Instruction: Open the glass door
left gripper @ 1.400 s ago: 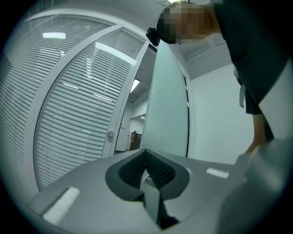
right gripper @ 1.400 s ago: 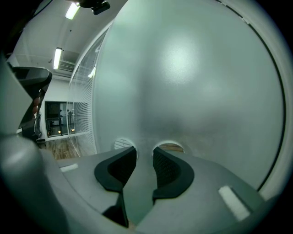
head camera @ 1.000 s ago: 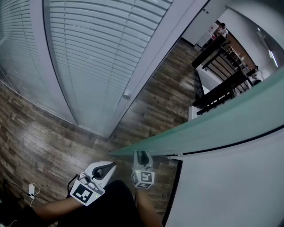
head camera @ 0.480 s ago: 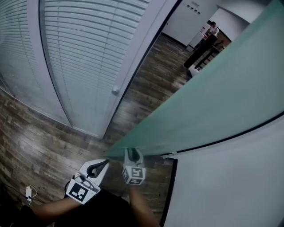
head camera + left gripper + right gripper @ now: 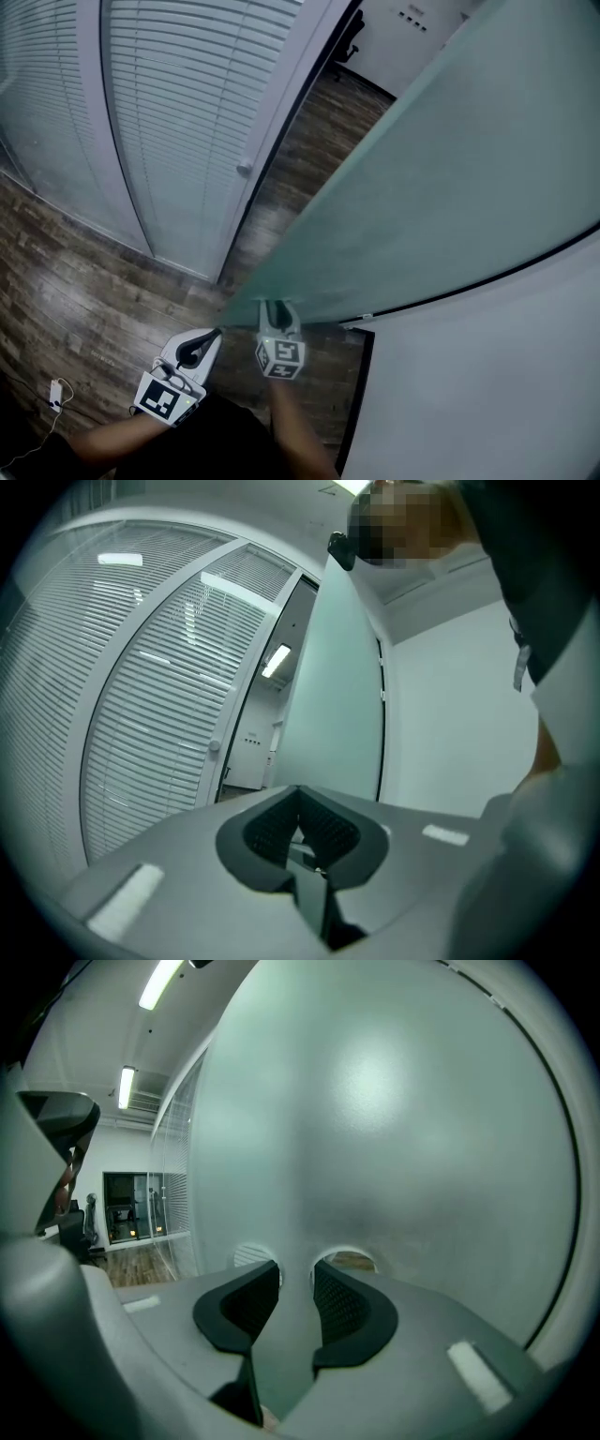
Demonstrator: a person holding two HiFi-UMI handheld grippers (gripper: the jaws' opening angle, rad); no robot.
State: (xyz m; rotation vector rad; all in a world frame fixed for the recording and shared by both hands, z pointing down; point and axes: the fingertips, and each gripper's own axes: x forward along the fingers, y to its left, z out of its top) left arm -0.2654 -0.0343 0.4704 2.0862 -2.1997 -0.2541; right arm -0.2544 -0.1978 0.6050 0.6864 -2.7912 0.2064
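R gripper (image 5: 295,1290) is clamped on the free edge of the frosted glass door (image 5: 375,1129), jaws partway apart w/ the pane's edge filling the gap btwn the pads. The door panel rises straight ahead of it & spreads off to its right. L gripper (image 5: 300,825) sits just left of the R one, jaws fully together, nothing in them, near the door's edge. Slatted blinds (image 5: 178,112) are ahead-left of both, wood floor (image 5: 75,291) below.
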